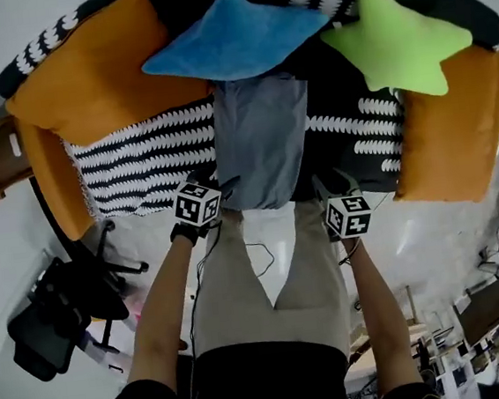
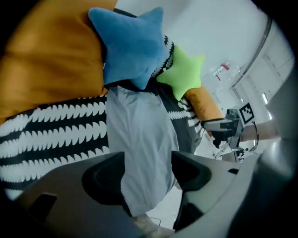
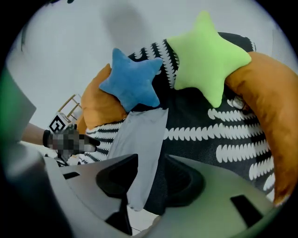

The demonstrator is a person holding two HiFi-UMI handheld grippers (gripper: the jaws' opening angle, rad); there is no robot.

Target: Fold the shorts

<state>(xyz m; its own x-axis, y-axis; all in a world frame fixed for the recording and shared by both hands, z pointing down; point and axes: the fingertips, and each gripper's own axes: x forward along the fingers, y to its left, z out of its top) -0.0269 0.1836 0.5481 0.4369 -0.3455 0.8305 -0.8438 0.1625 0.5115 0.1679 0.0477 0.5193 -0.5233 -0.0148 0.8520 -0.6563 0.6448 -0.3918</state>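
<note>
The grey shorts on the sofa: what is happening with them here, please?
A person holds a gripper in each hand. The grey shorts lie spread on the black-and-white sofa cover, reaching up to the blue star cushion. The left gripper and the right gripper are both at the shorts' near edge, jaws apart, gripping nothing yet.

Head view downward, both gripper views toward shorts (image 1: 259, 140)

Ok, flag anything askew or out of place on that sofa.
The grey shorts hang their near hem off the front edge of the sofa, far end under a tip of the blue star cushion. Nothing else stands out.
</note>
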